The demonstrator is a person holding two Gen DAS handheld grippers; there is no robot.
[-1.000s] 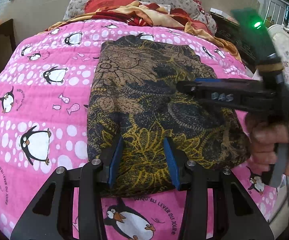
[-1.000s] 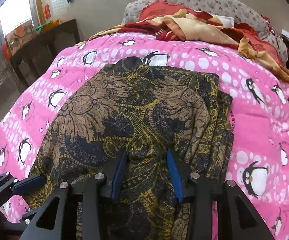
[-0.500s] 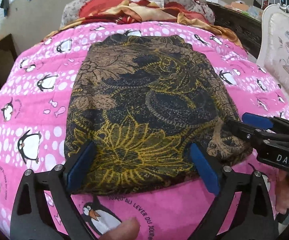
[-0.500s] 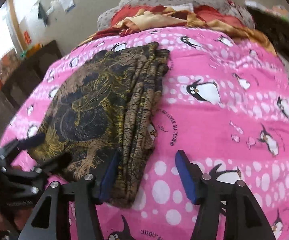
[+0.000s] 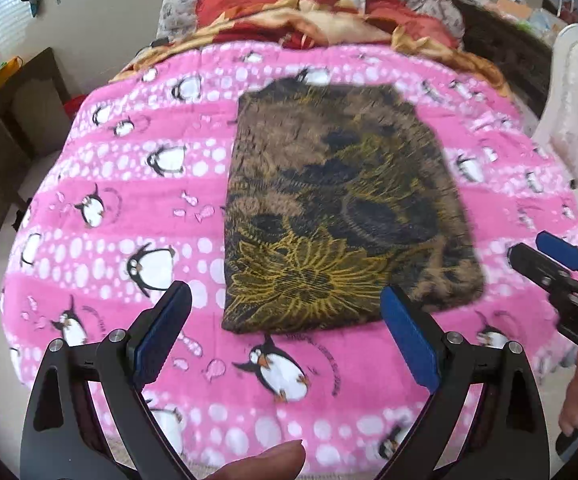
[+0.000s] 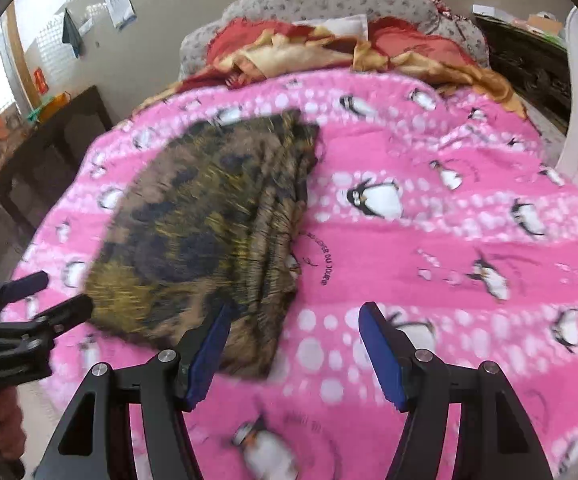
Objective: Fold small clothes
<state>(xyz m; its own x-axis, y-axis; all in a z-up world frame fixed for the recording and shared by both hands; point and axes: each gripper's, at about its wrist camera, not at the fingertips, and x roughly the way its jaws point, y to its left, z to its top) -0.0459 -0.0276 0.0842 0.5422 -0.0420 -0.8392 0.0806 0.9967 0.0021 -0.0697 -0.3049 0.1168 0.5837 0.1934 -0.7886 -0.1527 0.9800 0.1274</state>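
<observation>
Left wrist view: left gripper stands wide apart and holds nothing, just off the near edge of the folded cloth. Right gripper, at 3 o'clock from it, has just been opening and grips nothing. Cloth lies flat on the pink blanket, toward 12 o'clock.

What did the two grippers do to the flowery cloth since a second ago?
Both let go. The left gripper and the right gripper have just been opening and pulled back off the folded cloth; nothing sits between their fingers now. The cloth stayed folded in the same spot on the pink penguin blanket.
</observation>
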